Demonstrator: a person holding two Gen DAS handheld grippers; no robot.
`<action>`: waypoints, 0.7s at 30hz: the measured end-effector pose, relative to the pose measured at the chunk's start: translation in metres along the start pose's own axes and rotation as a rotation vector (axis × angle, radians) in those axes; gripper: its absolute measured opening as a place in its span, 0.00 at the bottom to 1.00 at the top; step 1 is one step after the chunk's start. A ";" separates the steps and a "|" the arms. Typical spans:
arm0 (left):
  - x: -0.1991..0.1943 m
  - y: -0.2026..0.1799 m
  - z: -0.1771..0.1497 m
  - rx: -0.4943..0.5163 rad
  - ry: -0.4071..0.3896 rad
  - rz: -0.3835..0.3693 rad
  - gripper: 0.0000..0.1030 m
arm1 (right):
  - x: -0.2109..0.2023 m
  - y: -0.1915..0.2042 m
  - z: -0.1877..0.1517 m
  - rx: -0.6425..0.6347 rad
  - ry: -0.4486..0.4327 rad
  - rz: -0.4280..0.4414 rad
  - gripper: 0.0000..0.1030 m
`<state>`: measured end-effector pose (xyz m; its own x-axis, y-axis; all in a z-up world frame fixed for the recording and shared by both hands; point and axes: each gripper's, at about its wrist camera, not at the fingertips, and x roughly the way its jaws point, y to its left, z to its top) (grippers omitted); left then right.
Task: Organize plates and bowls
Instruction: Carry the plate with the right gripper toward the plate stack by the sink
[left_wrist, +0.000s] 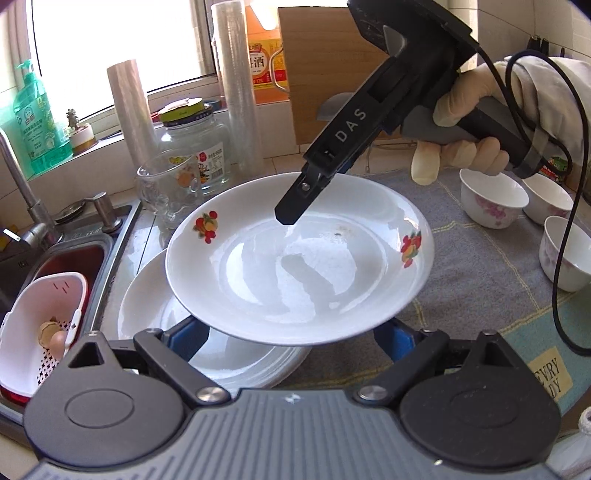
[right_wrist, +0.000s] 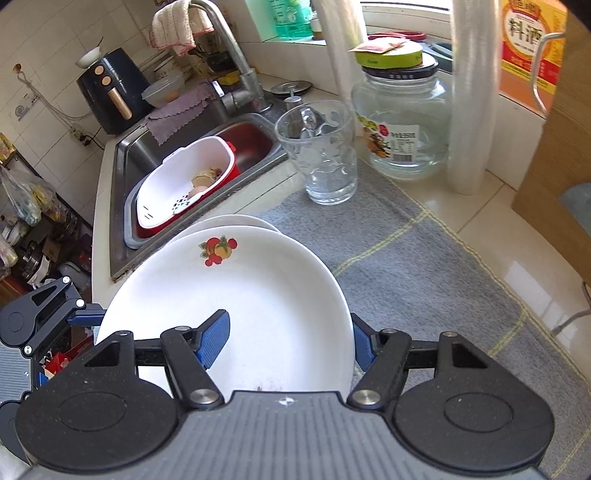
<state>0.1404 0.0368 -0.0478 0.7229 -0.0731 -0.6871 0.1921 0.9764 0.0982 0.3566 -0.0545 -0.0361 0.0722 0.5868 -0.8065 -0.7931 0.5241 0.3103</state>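
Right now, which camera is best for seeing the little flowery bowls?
The left wrist view. Three small white bowls with pink flowers sit on the gray mat, beside the right claw. The right wrist view shows none of them, only the fruit plate.

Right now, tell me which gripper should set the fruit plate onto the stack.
Right, likely: the right gripper has its fingers straddling the fruit plate rim, while the left gripper fingers only sit spread beneath it.

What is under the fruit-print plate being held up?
Under the fruit-print plate sits a stack of white plates on the counter beside the sink. How many are stacked, and their covered right side, cannot be seen.
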 end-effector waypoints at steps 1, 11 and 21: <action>-0.003 0.004 -0.003 -0.005 0.001 0.006 0.92 | 0.004 0.006 0.003 -0.006 0.005 0.007 0.71; -0.014 0.040 -0.024 -0.037 0.032 0.046 0.92 | 0.045 0.041 0.022 -0.037 0.032 0.049 0.71; -0.010 0.053 -0.030 -0.039 0.047 0.017 0.92 | 0.064 0.046 0.025 -0.017 0.060 0.030 0.71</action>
<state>0.1236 0.0957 -0.0578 0.6937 -0.0476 -0.7187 0.1534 0.9847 0.0828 0.3400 0.0226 -0.0604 0.0125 0.5634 -0.8261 -0.8043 0.4965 0.3265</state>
